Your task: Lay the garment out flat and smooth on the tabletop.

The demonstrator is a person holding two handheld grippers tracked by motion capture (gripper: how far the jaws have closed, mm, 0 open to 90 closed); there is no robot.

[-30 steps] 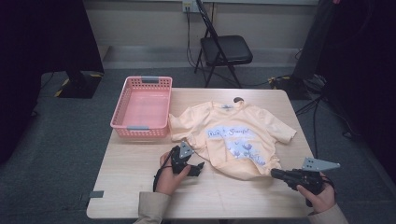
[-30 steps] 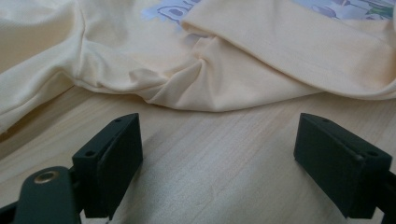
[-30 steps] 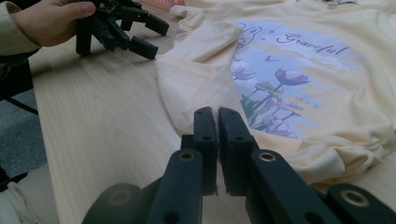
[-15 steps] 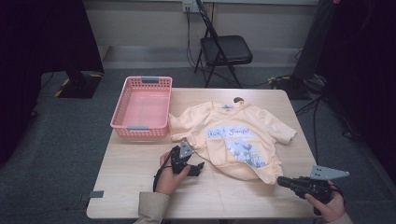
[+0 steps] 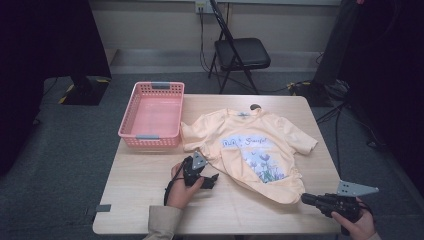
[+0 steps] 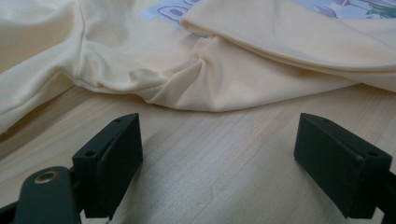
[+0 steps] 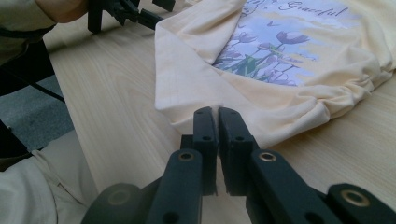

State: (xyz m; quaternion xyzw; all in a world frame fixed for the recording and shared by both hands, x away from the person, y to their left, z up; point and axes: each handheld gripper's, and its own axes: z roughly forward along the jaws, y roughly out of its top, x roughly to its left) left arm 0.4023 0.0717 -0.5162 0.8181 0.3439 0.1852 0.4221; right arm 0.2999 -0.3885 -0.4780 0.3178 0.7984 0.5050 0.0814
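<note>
Bare counter [image 5: 150, 200] spreads across the lower left of the high view, beside the shirt [image 5: 250, 150]. Left hand-held gripper [image 5: 207, 180] sits wide apart near the shirt's edge. Right hand-held gripper [image 5: 306, 199], at lower right, is pressed nearly closed just off the folded hem, gripping nothing.

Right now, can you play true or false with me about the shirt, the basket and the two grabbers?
1. The T-shirt lies on the table. True.
2. The pink basket holds the shirt. False: the shirt lies beside it.
3. The left gripper has its jaws wide apart. True.
4. The right gripper is wide open. False: its jaws are together by the shirt's hem.
5. The shirt is plain. False: it has flowers printed on it.
</note>
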